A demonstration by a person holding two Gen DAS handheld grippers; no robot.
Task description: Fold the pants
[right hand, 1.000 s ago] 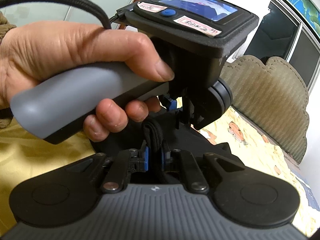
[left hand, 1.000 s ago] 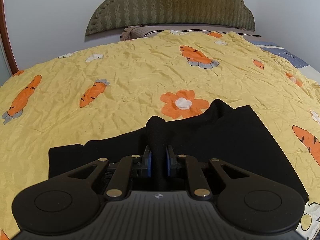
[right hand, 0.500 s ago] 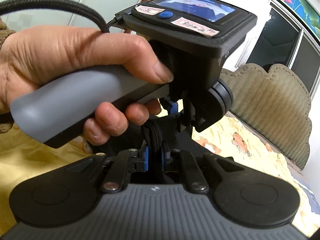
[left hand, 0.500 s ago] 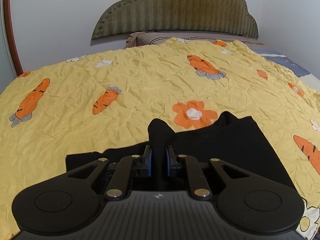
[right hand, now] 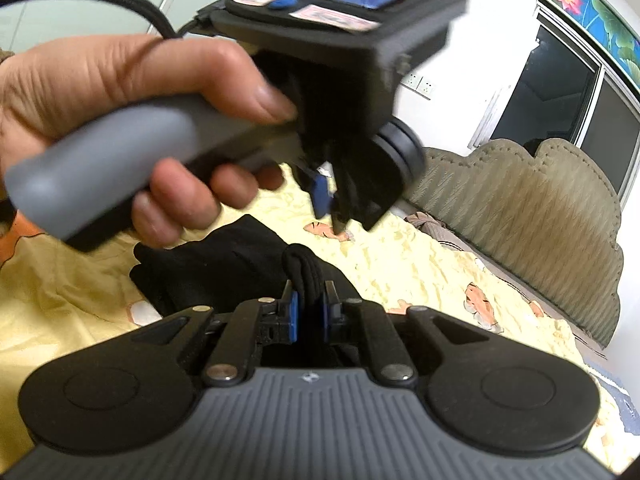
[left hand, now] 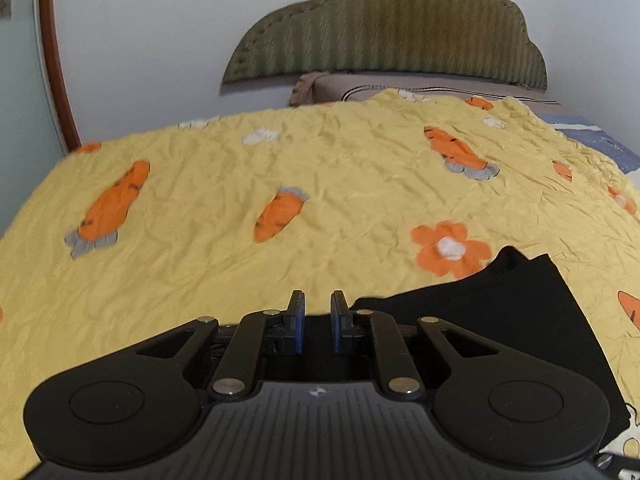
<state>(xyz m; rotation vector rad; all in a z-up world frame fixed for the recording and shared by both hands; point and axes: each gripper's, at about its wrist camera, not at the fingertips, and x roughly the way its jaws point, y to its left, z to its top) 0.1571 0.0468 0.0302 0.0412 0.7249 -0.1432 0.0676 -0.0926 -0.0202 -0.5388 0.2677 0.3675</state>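
The black pants [left hand: 516, 320] lie folded on the yellow carrot-print bedspread [left hand: 320, 184], at the lower right of the left wrist view. My left gripper [left hand: 317, 308] has a small gap between its blue pads and holds nothing; it is lifted off the pants, to their left. In the right wrist view my right gripper [right hand: 309, 300] is shut on a bunched black fold of the pants [right hand: 224, 256]. The left gripper [right hand: 328, 204], held in a hand, hovers just above and beyond that fold.
A padded olive headboard [left hand: 384, 32] and pillows stand at the far end of the bed. A white wall is behind, a wooden door frame [left hand: 52, 56] at the left. A window [right hand: 560, 92] is at the right wall.
My left gripper has let go of the black fold it held and moved up and to the left, away from the pants. My right gripper still holds its fold.
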